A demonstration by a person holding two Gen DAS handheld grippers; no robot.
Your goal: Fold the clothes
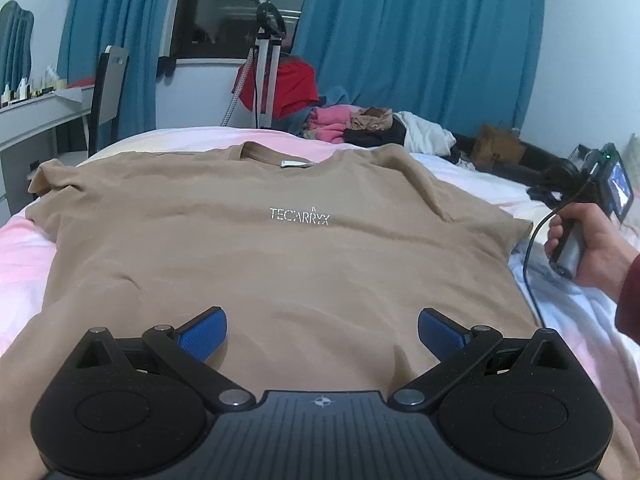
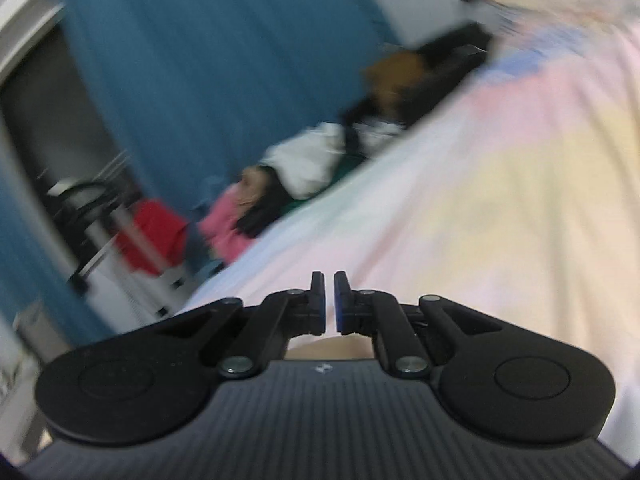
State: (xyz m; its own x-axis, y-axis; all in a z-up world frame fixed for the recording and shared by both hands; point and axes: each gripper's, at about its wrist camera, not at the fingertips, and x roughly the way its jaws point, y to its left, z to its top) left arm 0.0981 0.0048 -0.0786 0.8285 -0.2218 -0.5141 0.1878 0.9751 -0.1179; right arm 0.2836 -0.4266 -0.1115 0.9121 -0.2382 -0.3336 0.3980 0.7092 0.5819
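The left gripper (image 1: pixel 322 334) hung over the lower part of a tan T-shirt (image 1: pixel 280 248), its jaws spread wide with the blue pads (image 1: pixel 206 336) apart and nothing between them. The right gripper (image 2: pixel 329 304) had its jaws drawn nearly together, only a thin slit left, and nothing was caught in that slit; beyond its tips lay only the pastel bedsheet (image 2: pixel 500 200). The right wrist view was smeared and tilted, so fine detail there could not be told.

The T-shirt lay spread flat, front up, on the bed (image 1: pixel 24 248), collar at the far end and both short sleeves out to the sides. White lettering (image 1: pixel 299 216) sat in the middle of the chest and a small white label (image 1: pixel 297 163) showed inside the neck.

At the right edge of the left wrist view, the person's right hand (image 1: pixel 588 248) gripped the handle of the other tool just beside the shirt's right sleeve, a dark red sleeve (image 1: pixel 630 296) at the wrist and a black cable (image 1: pixel 532 264) trailing over the sheet.

Past the collar sat a heap of clothes (image 1: pixel 360 124) in pink, brown, black and white. Behind it stood a tripod (image 1: pixel 266 76) with a red garment (image 1: pixel 296 88) beside it, blue curtains (image 1: pixel 420 40) and a dark window (image 1: pixel 240 8). A desk (image 1: pixel 36 116) and chair (image 1: pixel 108 92) stood at the left
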